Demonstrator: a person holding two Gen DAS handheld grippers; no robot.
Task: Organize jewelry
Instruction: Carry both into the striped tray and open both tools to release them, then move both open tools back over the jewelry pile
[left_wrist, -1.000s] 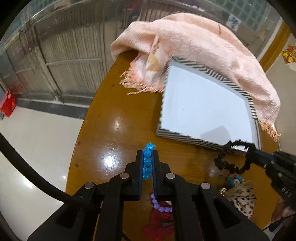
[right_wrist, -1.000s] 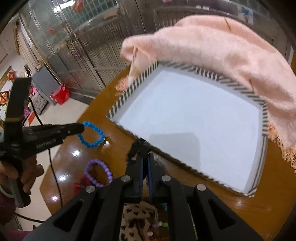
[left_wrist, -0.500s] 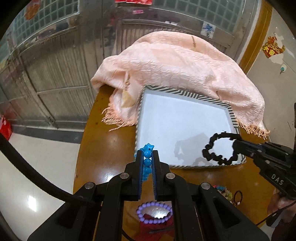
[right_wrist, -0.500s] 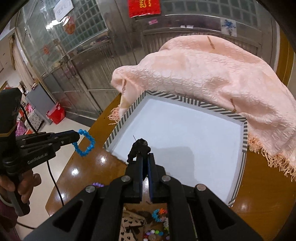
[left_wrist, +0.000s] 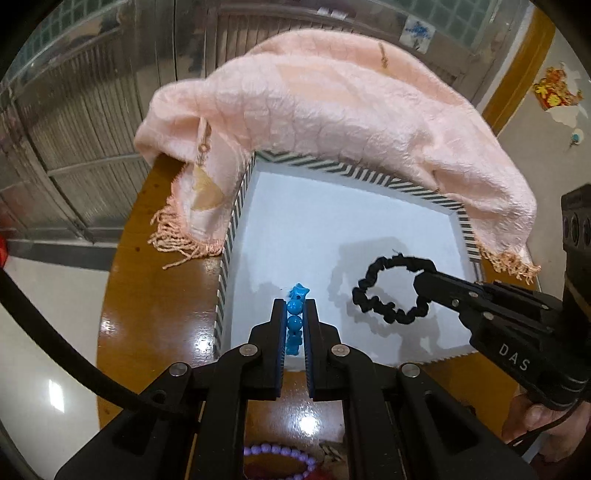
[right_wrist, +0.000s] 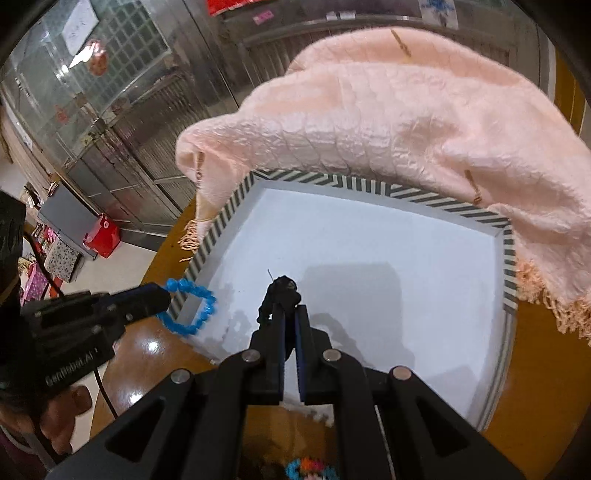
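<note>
Left wrist view: my left gripper, clamped on the blue bead bracelet, and right gripper, pinching the black scrunchie, have both moved from table edge to over the striped tray, so drop-off looks next.

left claw reaches forward, fingers pinched nearly together; right claw reaches forward alongside, fingers also clamped close; a hand grips each handle.
</note>
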